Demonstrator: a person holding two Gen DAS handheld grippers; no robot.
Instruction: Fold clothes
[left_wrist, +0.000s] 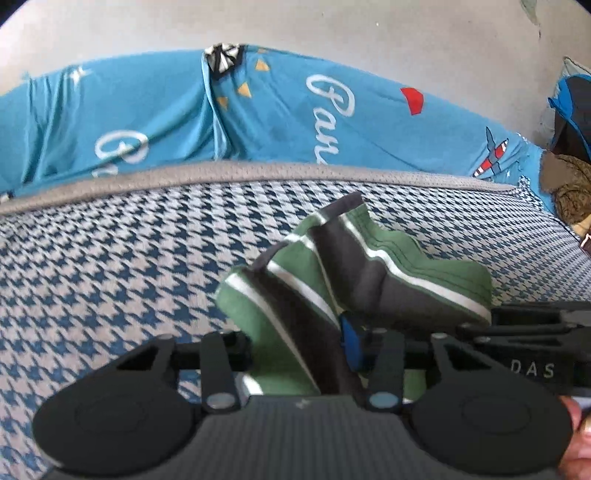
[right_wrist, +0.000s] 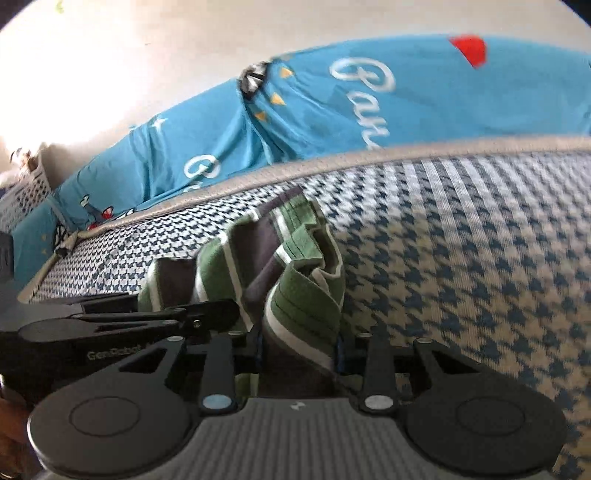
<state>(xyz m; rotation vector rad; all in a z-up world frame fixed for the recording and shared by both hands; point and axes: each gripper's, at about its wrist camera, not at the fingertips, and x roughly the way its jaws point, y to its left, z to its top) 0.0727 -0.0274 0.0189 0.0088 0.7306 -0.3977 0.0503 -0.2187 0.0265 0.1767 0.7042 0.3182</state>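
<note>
A green, dark grey and white striped garment (left_wrist: 388, 266) lies bunched on a blue-and-white houndstooth blanket (left_wrist: 110, 258). My left gripper (left_wrist: 299, 350) is shut on a fold of it, and the cloth runs up between the jaws beside the blue pad (left_wrist: 349, 343). In the right wrist view the same garment (right_wrist: 258, 258) rises crumpled from my right gripper (right_wrist: 299, 354), which is shut on its near edge. The two grippers sit close side by side: the right one's body (left_wrist: 535, 332) shows at the right edge, and the left one's body (right_wrist: 147, 321) at the left. Both sets of fingertips are hidden by cloth.
Behind the blanket's grey hem (left_wrist: 258, 173) stretches a bright blue printed sheet (left_wrist: 277, 110) against a pale wall. A dark and blue bundle (left_wrist: 572, 110) and a brown woven thing (left_wrist: 569, 184) sit at the far right. A white perforated basket (right_wrist: 26, 192) stands far left. A hand (left_wrist: 576, 424) shows at the lower right.
</note>
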